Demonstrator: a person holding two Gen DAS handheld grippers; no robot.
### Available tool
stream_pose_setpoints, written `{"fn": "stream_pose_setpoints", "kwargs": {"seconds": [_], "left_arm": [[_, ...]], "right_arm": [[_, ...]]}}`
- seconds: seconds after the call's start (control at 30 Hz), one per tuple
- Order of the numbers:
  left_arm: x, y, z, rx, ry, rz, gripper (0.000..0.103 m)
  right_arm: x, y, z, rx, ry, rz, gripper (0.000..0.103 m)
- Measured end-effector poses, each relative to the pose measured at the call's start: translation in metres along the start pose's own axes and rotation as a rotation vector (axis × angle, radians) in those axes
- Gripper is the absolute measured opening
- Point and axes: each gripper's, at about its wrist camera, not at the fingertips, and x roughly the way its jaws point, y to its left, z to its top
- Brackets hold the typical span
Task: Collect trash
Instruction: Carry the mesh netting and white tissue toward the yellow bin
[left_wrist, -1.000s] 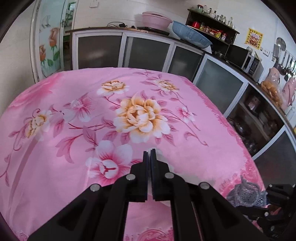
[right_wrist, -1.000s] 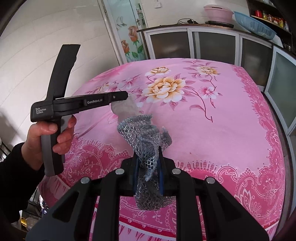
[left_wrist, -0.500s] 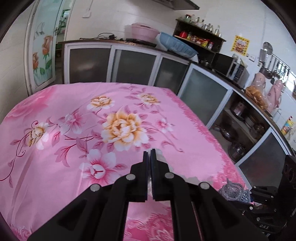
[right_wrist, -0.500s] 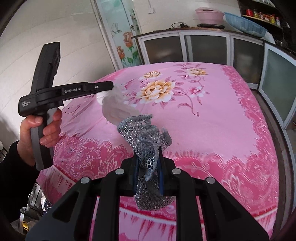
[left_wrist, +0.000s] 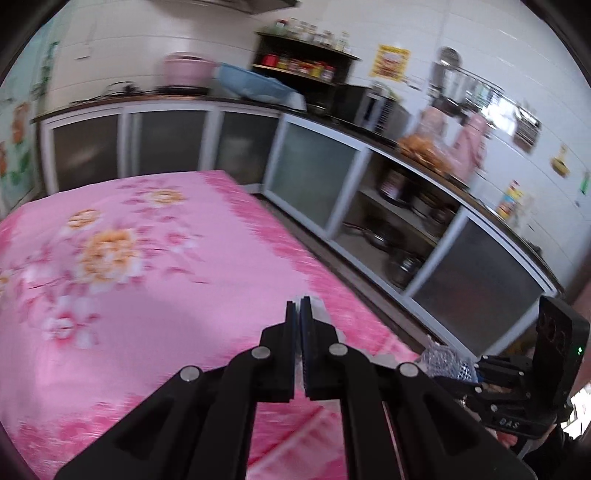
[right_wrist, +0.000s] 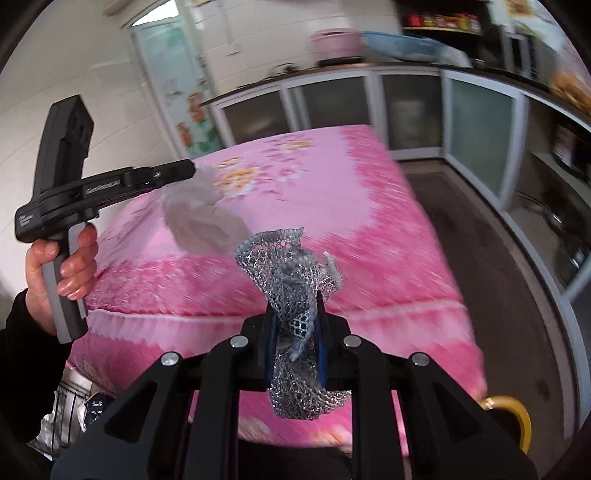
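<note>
My right gripper (right_wrist: 294, 325) is shut on a grey foam net (right_wrist: 291, 280) that sticks up between its fingers, off the table's near edge. My left gripper (left_wrist: 298, 325) is shut; in the right wrist view it (right_wrist: 190, 170) holds a crumpled white tissue (right_wrist: 201, 218) that hangs from its tip over the pink flowered tablecloth (right_wrist: 332, 206). In the left wrist view the tissue is hidden behind the fingers. The right gripper with the net (left_wrist: 448, 363) shows at the lower right of the left wrist view.
Kitchen cabinets (left_wrist: 314, 181) with glass doors run along the far and right sides. A dark floor strip (right_wrist: 491, 258) lies between table and cabinets. A yellow curved object (right_wrist: 513, 417) sits low right. Something metallic (right_wrist: 70, 398) sits under the table's left corner.
Both grippers have pulled back from the table and swung right. The table's right edge, floor and cabinets have come into view. Both still hold their trash.
</note>
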Motion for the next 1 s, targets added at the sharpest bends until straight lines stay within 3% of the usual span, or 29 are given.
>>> {"fn": "stream_pose_setpoints", "kwargs": {"seconds": [0.23, 0.5, 0.8, 1.0], "left_arm": [[0.04, -0.091, -0.012, 0.094, 0.055, -0.146, 0.002], [0.069, -0.169, -0.034, 0.178, 0.11, -0.238, 0.002], [0.108, -0.254, -0.064, 0.264, 0.196, -0.35, 0.002], [0.133, -0.291, -0.084, 0.3, 0.244, -0.381, 0.002]], "right_arm": [[-0.057, -0.063, -0.044, 0.12, -0.022, -0.134, 0.016], [-0.106, -0.117, -0.081, 0.221, -0.073, -0.249, 0.016], [-0.135, -0.172, -0.128, 0.344, -0.086, -0.331, 0.016], [-0.14, -0.202, -0.159, 0.417, -0.066, -0.372, 0.016]]}}
